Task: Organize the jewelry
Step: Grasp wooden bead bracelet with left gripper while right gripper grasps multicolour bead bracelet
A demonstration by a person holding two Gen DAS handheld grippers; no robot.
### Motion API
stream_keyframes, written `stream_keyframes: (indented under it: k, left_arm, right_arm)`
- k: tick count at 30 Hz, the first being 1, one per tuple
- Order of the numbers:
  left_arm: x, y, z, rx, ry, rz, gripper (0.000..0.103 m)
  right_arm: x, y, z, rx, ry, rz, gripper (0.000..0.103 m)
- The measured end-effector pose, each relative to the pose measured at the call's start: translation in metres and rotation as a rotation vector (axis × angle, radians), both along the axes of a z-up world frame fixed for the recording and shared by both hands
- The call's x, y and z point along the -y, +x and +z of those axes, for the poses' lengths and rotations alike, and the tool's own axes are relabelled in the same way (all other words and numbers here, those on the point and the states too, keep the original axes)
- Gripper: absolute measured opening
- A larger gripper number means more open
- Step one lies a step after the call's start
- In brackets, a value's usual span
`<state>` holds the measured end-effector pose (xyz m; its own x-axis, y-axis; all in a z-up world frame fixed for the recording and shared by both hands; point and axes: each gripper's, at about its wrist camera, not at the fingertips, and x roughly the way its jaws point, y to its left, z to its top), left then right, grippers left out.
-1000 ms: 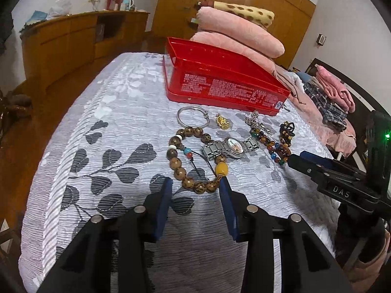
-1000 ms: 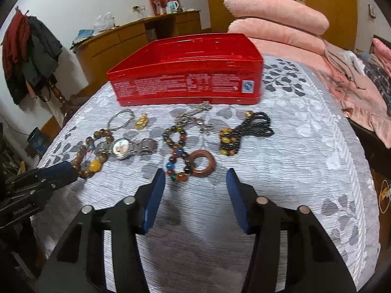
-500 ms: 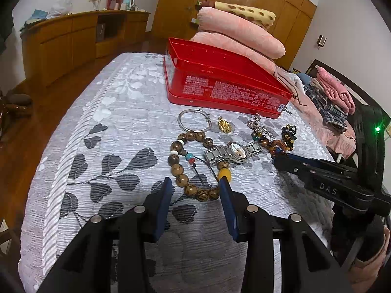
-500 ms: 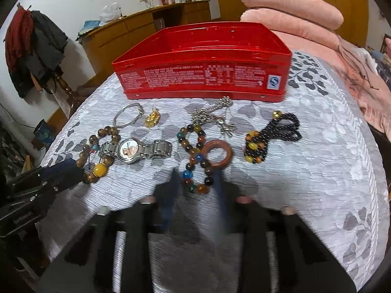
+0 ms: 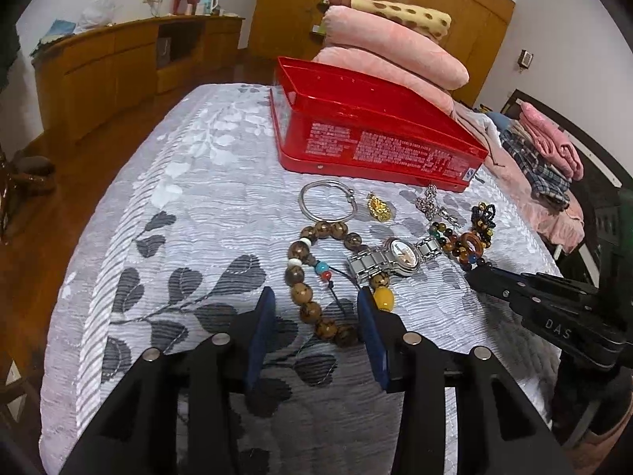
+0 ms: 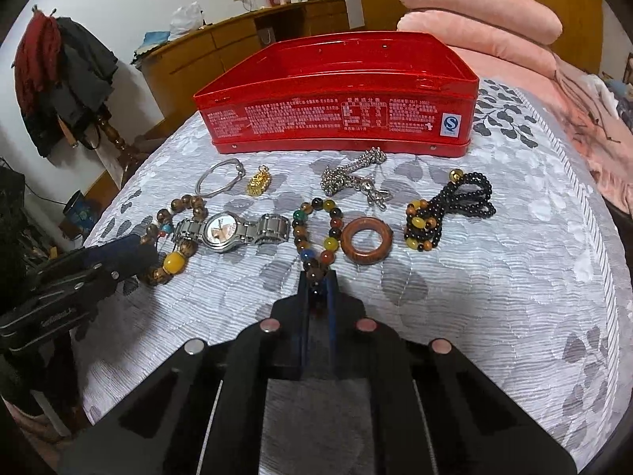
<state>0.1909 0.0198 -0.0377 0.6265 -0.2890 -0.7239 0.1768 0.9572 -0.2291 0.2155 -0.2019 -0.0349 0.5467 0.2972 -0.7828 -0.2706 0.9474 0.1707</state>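
Since a second ago the right hand-held gripper (image 6: 317, 287) has moved forward and its blue fingers, wide apart back then, have closed. Now they pinch the near end of the colorful bead bracelet (image 6: 316, 233), which lies on the bed (image 6: 494, 277). The left hand-held gripper (image 5: 314, 316) has moved forward too and is spread wide, as before. Its two fingers sit on either side of the near part of the brown bead bracelet (image 5: 304, 273).

A red tin (image 6: 336, 114) sits open at the far side of the gray leaf bedspread. The jewelry lies in front of it, on the bed. A silver bangle (image 6: 217, 178) and a small gold charm (image 6: 257, 184) are close to the tin. A silver chain (image 6: 352, 176) lies beside them, with one end almost at the tin. A watch (image 6: 229, 229) lies across the brown bead bracelet. A brown wood ring (image 6: 366, 240) touches the colorful bead bracelet on its right side. A black bead string (image 6: 451, 209) with yellow beads lies apart, further right.

Pink pillows (image 5: 391, 51) are stacked behind the tin. A wood cabinet (image 5: 118, 63) stands by the wall.
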Motion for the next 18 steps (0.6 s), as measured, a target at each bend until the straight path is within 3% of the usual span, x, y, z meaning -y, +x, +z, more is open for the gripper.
stream_keyframes:
  k: [1, 3, 7, 10, 18]
  left_arm:
    - [0.001, 0.001, 0.0, -0.001, 0.01, -0.002, 0.041]
    - [0.003, 0.005, -0.001, -0.007, 0.027, 0.006, 0.026]
    - [-0.005, 0.006, -0.003, -0.009, 0.008, 0.028, 0.011]
    - [-0.008, 0.003, -0.003, -0.009, -0.009, 0.03, 0.011]
    - [-0.001, 0.011, -0.003, -0.012, 0.038, 0.019, 0.013]
  right_arm:
    - [0.0, 0.0, 0.0, 0.0, 0.001, -0.001, 0.007]
    - [-0.001, -0.001, -0.001, 0.002, 0.0, -0.003, 0.007]
    - [-0.001, -0.002, -0.001, 0.003, 0.002, -0.005, 0.007]
    - [-0.001, -0.002, -0.001, 0.003, 0.001, -0.005, 0.008]
    - [-0.002, 0.001, -0.002, 0.003, -0.002, -0.008, 0.008]
